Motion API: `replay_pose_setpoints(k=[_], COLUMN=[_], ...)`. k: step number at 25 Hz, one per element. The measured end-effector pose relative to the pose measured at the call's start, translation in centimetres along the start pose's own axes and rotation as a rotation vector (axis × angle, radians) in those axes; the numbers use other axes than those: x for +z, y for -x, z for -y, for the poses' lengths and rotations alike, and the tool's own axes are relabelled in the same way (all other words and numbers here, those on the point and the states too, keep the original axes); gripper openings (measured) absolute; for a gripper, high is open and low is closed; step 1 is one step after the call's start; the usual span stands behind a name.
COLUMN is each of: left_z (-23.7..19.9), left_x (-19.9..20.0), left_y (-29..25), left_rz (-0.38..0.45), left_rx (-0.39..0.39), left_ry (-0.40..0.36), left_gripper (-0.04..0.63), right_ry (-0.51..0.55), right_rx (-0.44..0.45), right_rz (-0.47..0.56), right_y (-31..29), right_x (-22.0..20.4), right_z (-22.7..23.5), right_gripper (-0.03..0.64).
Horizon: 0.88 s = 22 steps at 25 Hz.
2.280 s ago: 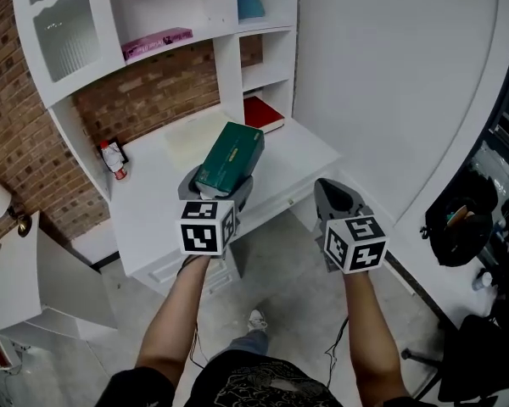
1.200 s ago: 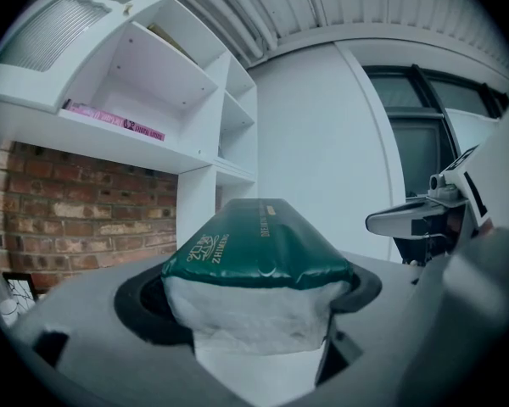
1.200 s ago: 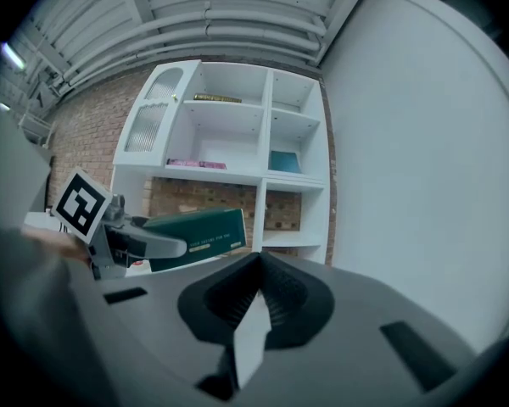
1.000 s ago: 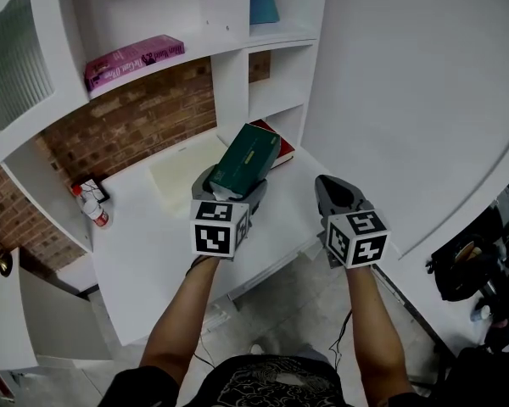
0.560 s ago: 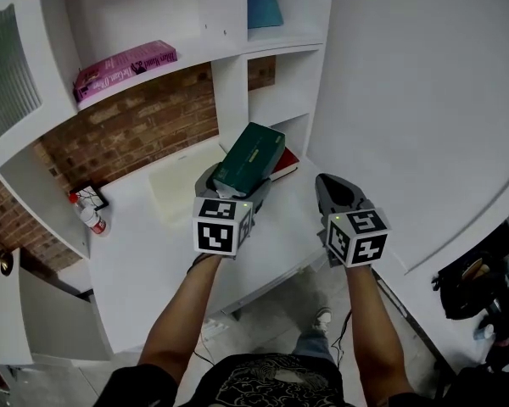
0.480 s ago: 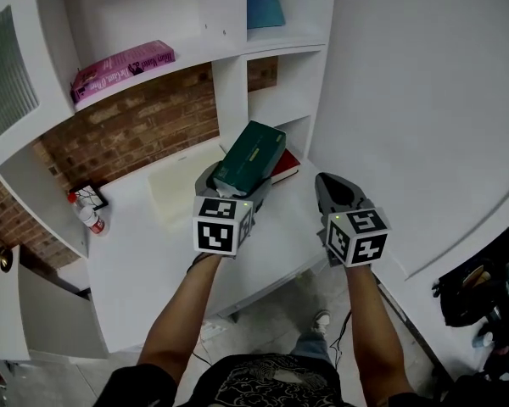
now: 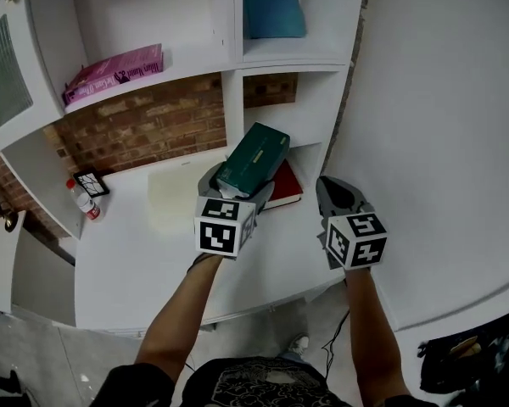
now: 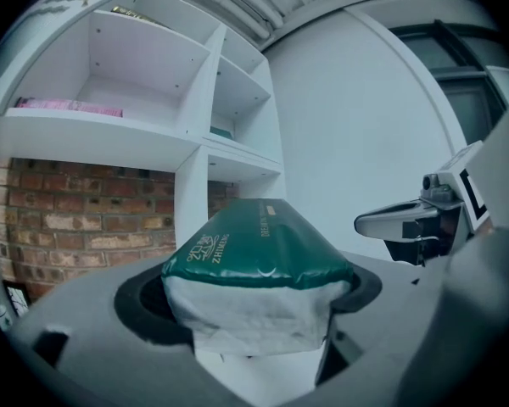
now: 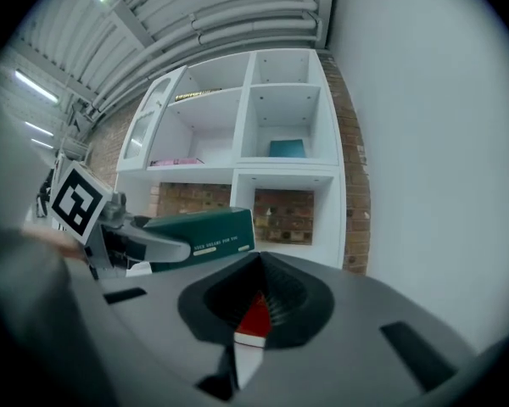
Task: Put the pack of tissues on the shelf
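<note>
The pack of tissues [image 7: 253, 158] is a dark green soft pack with a white end. My left gripper [image 7: 232, 183] is shut on it and holds it tilted above the white desk [image 7: 144, 253], in front of the shelf unit's lower right compartment [image 7: 310, 108]. In the left gripper view the pack [image 8: 259, 253] fills the space between the jaws of the left gripper [image 8: 253, 308]. My right gripper [image 7: 332, 192] hovers to the right of the pack, shut and empty. In the right gripper view, the right gripper [image 9: 253, 308] points at the shelf unit [image 9: 284, 170], with the pack [image 9: 199, 231] to the left.
A red book [image 7: 286, 185] lies on the desk under the pack. A pink book [image 7: 114, 66] lies on the wide shelf and a blue one [image 7: 273, 5] stands in the upper right compartment. A small bottle [image 7: 79, 198] stands at the desk's left. A white wall [image 7: 441, 125] stands to the right.
Both grippers and the view have moved closer to the shelf unit. The pack, still held in my left gripper, now sits in front of the lower right compartment.
</note>
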<state>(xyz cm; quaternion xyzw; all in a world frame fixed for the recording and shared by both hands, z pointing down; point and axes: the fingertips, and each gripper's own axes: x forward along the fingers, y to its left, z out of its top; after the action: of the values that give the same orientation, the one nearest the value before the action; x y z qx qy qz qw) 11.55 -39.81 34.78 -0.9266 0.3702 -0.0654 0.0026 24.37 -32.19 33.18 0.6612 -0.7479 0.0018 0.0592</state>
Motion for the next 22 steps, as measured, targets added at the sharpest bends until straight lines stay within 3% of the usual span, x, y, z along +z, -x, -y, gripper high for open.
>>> replay_pose_setpoints(k=[9, 22], left_z=[0.3, -0.1], left_x=[1.5, 2.3], left_y=[-4.4, -10.4], left_rz=[-0.017, -0.048], left_rx=[0.152, 0.289], left_ry=[0.005, 0.026], left_gripper=[0.459, 0.459], right_ry=[0.010, 0.027], right_rx=[0.149, 0.303], right_rz=[0.038, 0.051], right_y=[-3.9, -7.7], right_x=[1.5, 1.3], right_z=[5.2, 9.4], right_gripper=[0.005, 0.005])
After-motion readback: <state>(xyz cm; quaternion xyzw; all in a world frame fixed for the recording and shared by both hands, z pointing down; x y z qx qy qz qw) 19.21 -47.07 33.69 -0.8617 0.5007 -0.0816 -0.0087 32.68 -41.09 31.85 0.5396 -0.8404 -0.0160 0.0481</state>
